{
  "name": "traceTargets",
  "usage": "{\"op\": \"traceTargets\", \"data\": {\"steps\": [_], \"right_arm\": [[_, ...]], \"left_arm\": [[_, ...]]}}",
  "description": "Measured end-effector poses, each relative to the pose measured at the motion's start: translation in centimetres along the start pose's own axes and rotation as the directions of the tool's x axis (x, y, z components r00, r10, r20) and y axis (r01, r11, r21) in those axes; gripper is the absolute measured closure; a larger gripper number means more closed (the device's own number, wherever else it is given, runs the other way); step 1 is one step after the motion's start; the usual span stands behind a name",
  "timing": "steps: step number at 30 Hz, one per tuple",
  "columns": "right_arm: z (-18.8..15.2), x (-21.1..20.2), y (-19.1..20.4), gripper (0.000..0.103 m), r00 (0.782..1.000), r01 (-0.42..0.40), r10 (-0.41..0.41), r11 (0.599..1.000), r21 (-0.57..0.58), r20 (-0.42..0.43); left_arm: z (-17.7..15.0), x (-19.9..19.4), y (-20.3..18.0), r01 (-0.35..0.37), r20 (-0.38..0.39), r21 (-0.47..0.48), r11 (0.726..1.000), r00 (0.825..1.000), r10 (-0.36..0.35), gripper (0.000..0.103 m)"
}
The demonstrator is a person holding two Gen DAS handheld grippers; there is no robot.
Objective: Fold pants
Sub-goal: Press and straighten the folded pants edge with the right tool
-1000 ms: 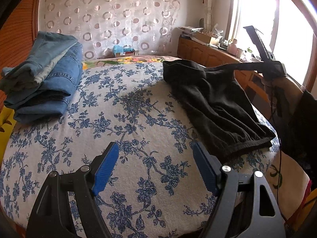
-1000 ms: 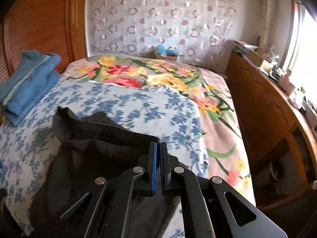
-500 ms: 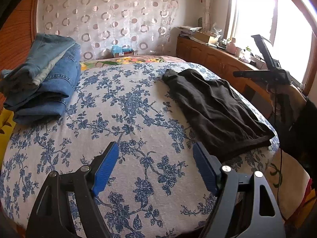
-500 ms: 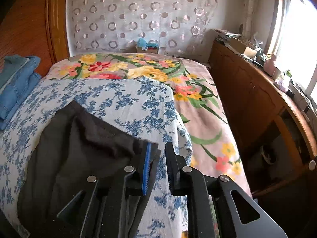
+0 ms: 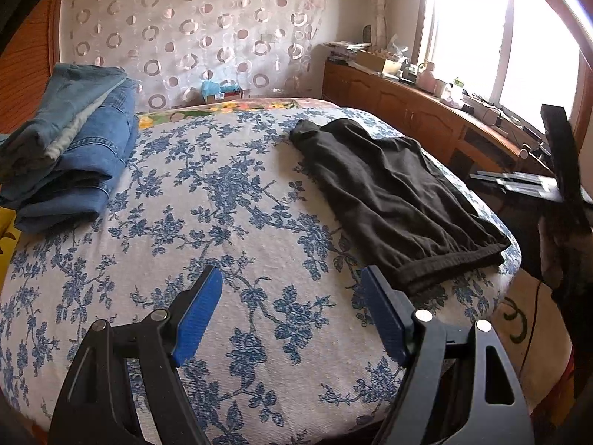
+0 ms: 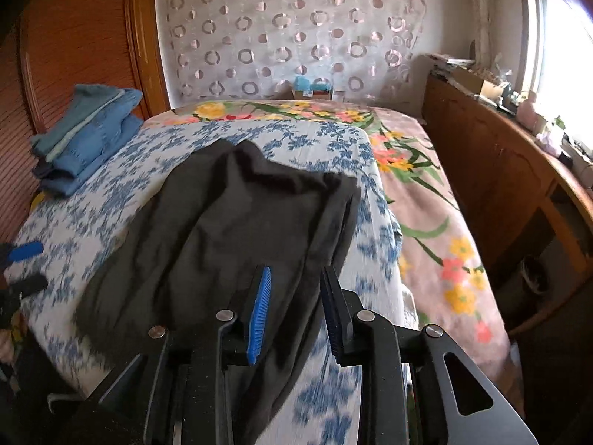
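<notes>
Nearest in the left wrist view, the left gripper (image 5: 291, 298) is held spread wide over bare blue-flowered bedspread (image 5: 229, 200), with nothing between its pads. A broad open stretch of bedspread is seen between it and the stacked jeans (image 5: 74, 163) at the far left edge. The black pants (image 5: 389, 193) are laid flat along the right side of the bed, the waistband close to the near right corner. In the right wrist view, the right gripper (image 6: 294, 285) is seen over the pants' right edge, its jaws opening and clear of the cloth. A second earlier the pads were pressed together on lifted cloth; the pants have since been dropped flat. Beyond, flowered pink bedding (image 6: 426, 200) and a wooden cabinet (image 6: 493, 170) border the right side.
</notes>
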State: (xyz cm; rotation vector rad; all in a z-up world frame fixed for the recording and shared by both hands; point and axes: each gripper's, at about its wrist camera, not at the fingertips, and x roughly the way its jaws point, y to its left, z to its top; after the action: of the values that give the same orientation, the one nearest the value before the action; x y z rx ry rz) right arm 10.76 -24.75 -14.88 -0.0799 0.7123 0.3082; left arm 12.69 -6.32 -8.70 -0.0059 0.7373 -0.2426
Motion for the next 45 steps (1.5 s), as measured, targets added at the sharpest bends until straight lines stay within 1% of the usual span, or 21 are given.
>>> {"op": "traceTargets", "data": {"steps": [2, 6, 12, 17, 18, 26, 31, 32, 33, 36, 40, 45], "right_arm": [[-1.1, -0.9, 0.4, 0.074, 1.000, -0.024, 0.024, 1.000, 0.012, -0.003], [-3.2, -2.6, 1.1, 0.071, 1.000, -0.003, 0.003, 1.000, -0.010, 0.008], [-4.5, -4.2, 1.6, 0.071, 1.000, -0.008, 0.008, 1.000, 0.003, 0.020], [-5.3, -4.7, 1.3, 0.071, 1.000, -0.001, 0.000, 1.000, 0.021, 0.029], [-5.3, -4.4, 2.1, 0.070, 1.000, -0.001, 0.001, 1.000, 0.027, 0.029], [-6.3, -4.4, 2.1, 0.070, 0.998, -0.047, 0.046, 0.998, 0.052, 0.032], [-6.6, -4.2, 2.6, 0.071, 0.999, -0.046, 0.045, 0.998, 0.042, 0.027], [-6.7, -4.2, 2.7, 0.075, 0.998, -0.047, 0.045, 0.998, 0.037, 0.035], [-6.7, -4.3, 2.9, 0.084, 0.998, -0.041, 0.040, 0.999, 0.030, 0.044], [-6.8, -4.6, 3.2, 0.092, 0.998, -0.038, 0.036, 0.999, 0.021, 0.057], [-7.1, -4.9, 3.2, 0.092, 0.997, -0.047, 0.045, 0.998, 0.030, 0.060], [-7.3, -4.7, 3.0, 0.091, 0.998, -0.035, 0.032, 0.998, 0.052, 0.053]], "left_arm": [[0.0, 0.1, -0.3, 0.001, -0.003, 0.008, 1.000, 1.000, -0.001, 0.025], [-0.1, 0.2, -0.8, 0.004, -0.008, 0.020, 1.000, 1.000, -0.004, 0.025], [0.0, 0.5, -1.7, 0.014, -0.013, 0.042, 0.999, 1.000, -0.013, 0.025], [0.2, 0.9, -2.7, 0.027, -0.022, 0.063, 0.998, 0.999, -0.025, 0.025], [0.2, 1.0, -2.9, 0.030, -0.025, 0.066, 0.997, 0.999, -0.029, 0.025], [0.7, 1.9, -4.4, 0.061, -0.042, 0.085, 0.995, 0.997, -0.058, 0.025], [0.9, 2.3, -5.1, 0.069, -0.046, 0.094, 0.993, 0.997, -0.064, 0.025], [0.8, 2.4, -5.2, 0.068, -0.049, 0.095, 0.993, 0.997, -0.064, 0.025], [0.7, 2.5, -5.2, 0.067, -0.053, 0.098, 0.993, 0.997, -0.062, 0.025], [0.4, 2.8, -5.3, 0.062, -0.064, 0.099, 0.993, 0.996, -0.056, 0.025], [0.4, 3.0, -5.1, 0.061, -0.068, 0.091, 0.994, 0.996, -0.055, 0.025], [0.5, 2.9, -5.1, 0.063, -0.060, 0.091, 0.994, 0.997, -0.058, 0.025]]}}
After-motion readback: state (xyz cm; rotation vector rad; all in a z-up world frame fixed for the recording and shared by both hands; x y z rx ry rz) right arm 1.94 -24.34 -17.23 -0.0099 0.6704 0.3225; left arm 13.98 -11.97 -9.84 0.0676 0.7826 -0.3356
